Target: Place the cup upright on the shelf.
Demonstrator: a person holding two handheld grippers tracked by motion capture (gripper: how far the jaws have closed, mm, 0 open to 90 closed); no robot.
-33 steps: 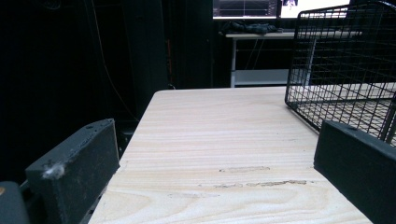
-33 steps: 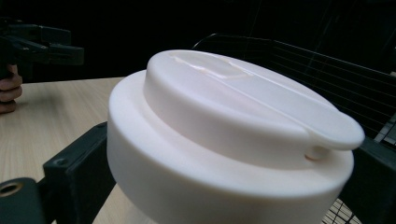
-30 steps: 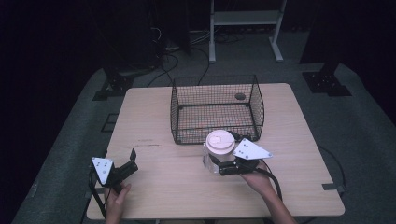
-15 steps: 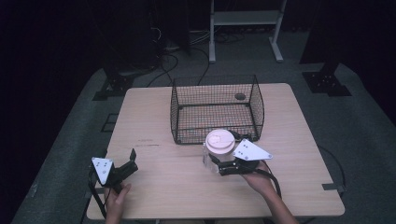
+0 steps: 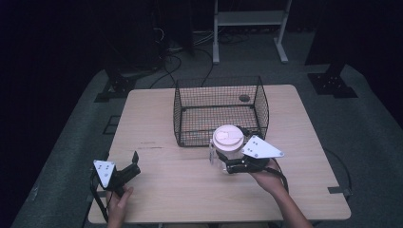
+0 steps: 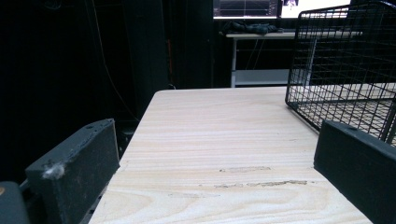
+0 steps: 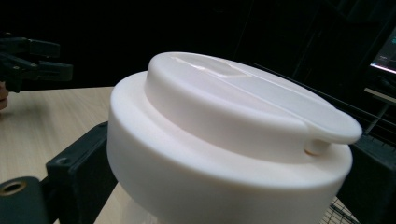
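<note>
High view | right gripper (image 5: 227,164) squeezes cup (image 5: 227,142) beside basket (image 5: 216,102) | left gripper (image 5: 134,164) wide open, holding nothing

Clear jar (image 5: 219,159) with white lid (image 7: 224,126), upright beside the wire basket (image 5: 190,114)

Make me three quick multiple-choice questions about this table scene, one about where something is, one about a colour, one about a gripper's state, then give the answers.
1. Where is the jar relative to the wire basket?
A. Inside it
B. Just outside its near side
C. At the table's left edge

2. What colour is the jar's lid?
A. White
B. Red
C. Black

3. What state is the left gripper in?
A. Shut on the jar
B. Shut on the basket
C. Open, holding nothing

Answers:
1 B, the high view shows it in front of the basket's near wall.
2 A, the right gripper view shows a white lid.
3 C, bare table lies between its jaws.
</note>
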